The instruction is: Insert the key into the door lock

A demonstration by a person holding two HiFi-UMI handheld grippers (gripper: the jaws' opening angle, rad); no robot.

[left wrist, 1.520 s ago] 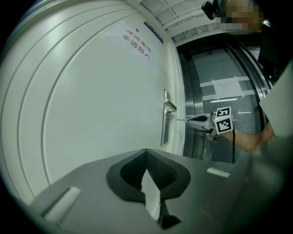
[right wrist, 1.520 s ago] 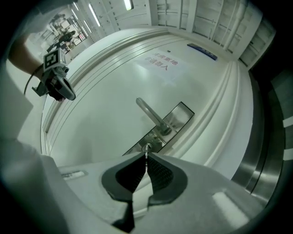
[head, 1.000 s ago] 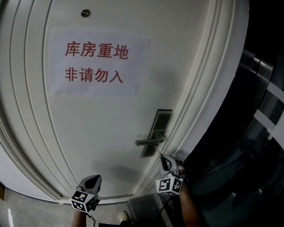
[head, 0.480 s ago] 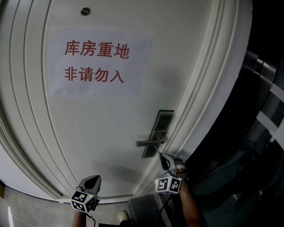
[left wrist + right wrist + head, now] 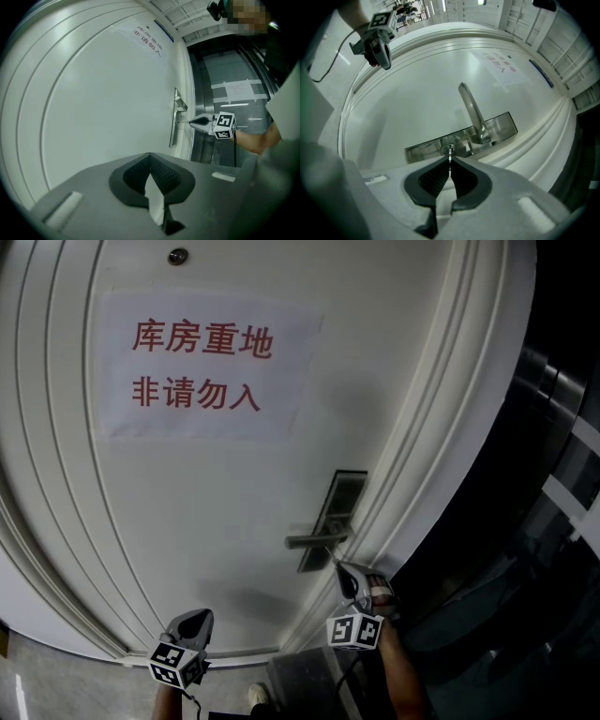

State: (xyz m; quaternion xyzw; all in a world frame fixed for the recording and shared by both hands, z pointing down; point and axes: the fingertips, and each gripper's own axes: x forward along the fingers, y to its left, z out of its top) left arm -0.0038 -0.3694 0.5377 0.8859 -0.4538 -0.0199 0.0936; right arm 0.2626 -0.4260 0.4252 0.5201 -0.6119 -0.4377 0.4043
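Almost nothing has moved since a second ago. The right gripper (image 5: 340, 570) stays at the same spot by the lock (image 5: 444, 150), and only the sign (image 5: 202, 367) on the door (image 5: 216, 512) has slid a tiny bit sideways in the head view. The right gripper's jaws are squeezed shut on the key (image 5: 450, 157) and hold it by its back end. The key sticks straight out and its front end sits right at the keyhole, just under the handle (image 5: 471, 110). In the left gripper view a thin line runs from the right gripper's tip to the lock plate, so the key reaches the lock. It looks like the key is going in, or is partly in already, but I cannot tell how deep it sits. The left gripper (image 5: 194, 620) hangs low and well apart from the lock, with its jaws closed on nothing, so it is not helping. So the hard part looks done: the key is picked up, lined up and at the hole. What may be left is to push it all the way in and then let go.
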